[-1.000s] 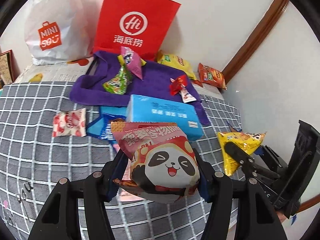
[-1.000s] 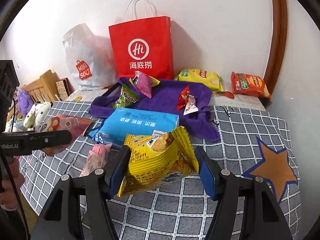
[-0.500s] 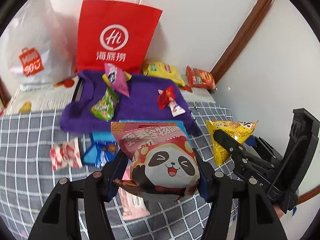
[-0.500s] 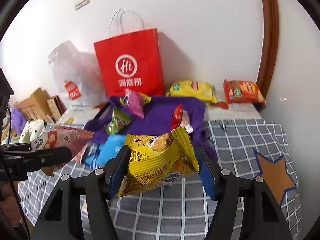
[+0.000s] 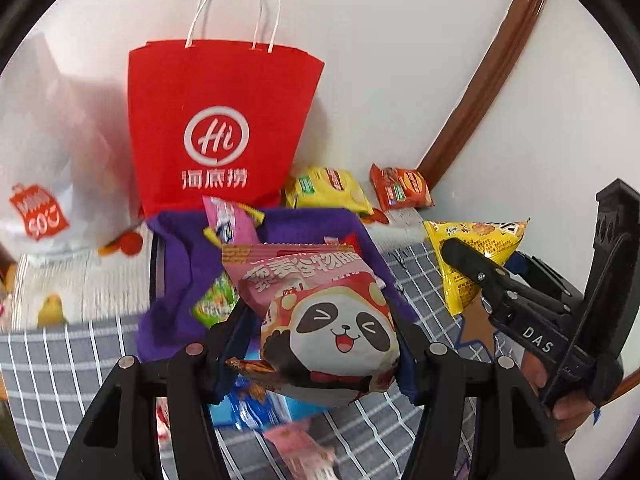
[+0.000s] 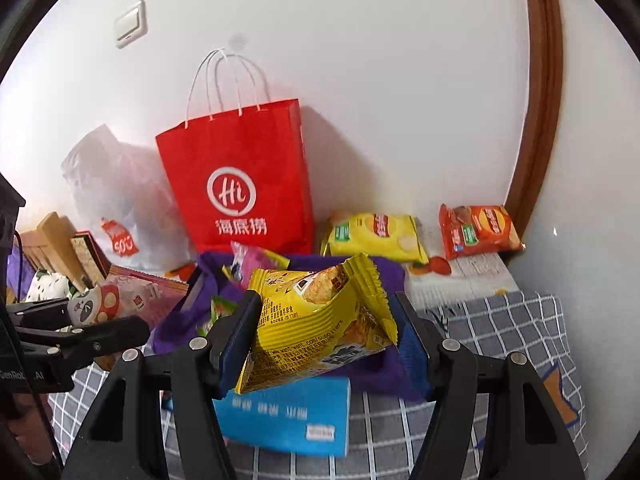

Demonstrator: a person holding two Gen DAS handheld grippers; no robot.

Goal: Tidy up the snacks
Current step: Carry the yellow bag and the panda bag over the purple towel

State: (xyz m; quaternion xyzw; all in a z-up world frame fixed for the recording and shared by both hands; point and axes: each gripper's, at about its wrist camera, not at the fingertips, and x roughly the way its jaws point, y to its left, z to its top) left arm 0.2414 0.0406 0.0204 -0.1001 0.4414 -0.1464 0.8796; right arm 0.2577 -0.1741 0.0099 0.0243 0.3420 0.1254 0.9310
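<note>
the left gripper has its jaws pinching a pink snack packet with a panda face, the blue pads pressing in on both of its sides, and the packet is carried in the air above the grey checked cloth. the right gripper has its jaws pinching a yellow snack packet in the same way, squeezed from left and right and held clear of the surface, just above a blue box that lies flat on the cloth. in the left wrist view the right gripper shows at the right edge with the yellow packet in its tip. a red paper bag with white handles stands upright against the white wall, and a purple cloth bag lies open in front of it with a magenta packet and a green packet on it. to the right of the red bag a yellow chips packet and an orange chips packet lie near the wall, close together. a white plastic bag sits to the left of the red bag, touching it or nearly so
</note>
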